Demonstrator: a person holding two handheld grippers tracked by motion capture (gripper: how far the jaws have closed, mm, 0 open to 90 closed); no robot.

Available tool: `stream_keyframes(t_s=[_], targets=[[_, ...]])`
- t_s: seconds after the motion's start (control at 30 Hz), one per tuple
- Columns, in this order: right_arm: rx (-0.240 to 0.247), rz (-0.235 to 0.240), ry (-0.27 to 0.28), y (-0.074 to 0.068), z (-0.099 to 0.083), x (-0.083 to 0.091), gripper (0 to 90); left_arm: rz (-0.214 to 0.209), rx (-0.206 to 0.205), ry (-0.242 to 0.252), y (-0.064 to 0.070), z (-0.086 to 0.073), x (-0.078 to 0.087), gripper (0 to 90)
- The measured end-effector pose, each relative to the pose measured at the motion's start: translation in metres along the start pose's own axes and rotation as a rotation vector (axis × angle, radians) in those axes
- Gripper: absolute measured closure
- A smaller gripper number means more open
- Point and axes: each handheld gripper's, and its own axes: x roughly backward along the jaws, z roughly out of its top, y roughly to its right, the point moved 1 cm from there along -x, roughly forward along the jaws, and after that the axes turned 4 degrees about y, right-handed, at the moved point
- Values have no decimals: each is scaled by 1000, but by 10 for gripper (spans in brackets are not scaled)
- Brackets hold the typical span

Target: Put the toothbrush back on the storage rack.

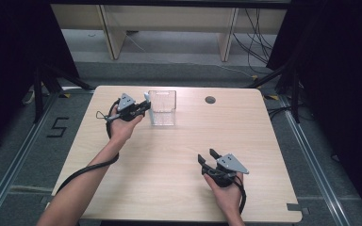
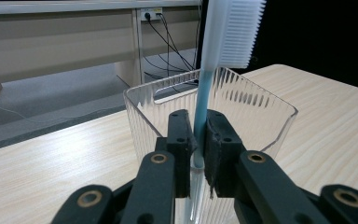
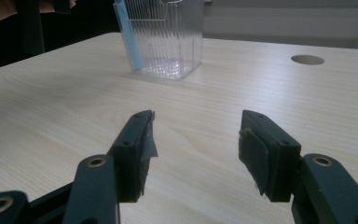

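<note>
**Toothbrush held upright beside clear bin**

Toothbrush (image 2: 204, 93), blue-handled with white bristles up, is pinched by its handle between the closed jaws of the left gripper (image 1: 143, 107), just at the left wall of the ribbed clear plastic container (image 1: 162, 108) near the table's (image 1: 179, 155) far edge. Right gripper (image 1: 209, 156) rests toward the near right corner, jaws wide apart with nothing between them.

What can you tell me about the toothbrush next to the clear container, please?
The toothbrush has a translucent blue handle that pales to a white head with white bristles at the top. It stands nearly upright, head up, clamped at the handle between the jaws of the left gripper. It sits just outside the near wall of the ribbed clear container on the table; whether it touches that wall or the table is unclear.
</note>
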Motion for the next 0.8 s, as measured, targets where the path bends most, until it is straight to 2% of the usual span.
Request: stream_keyframes(t_s=[0.4, 0.47, 0.6, 0.8], targets=[[1, 3, -2, 0, 0, 0, 454, 9, 0, -2, -1, -3, 2, 728], [23, -5, 4, 2, 0, 0, 454, 4, 3, -8, -2, -4, 3, 703], [8, -4, 0, 1, 0, -1, 454, 5, 11, -3, -3, -4, 4, 667], [28, -14, 2, 2, 0, 0, 454, 0, 19, -4, -2, -4, 6, 592]])
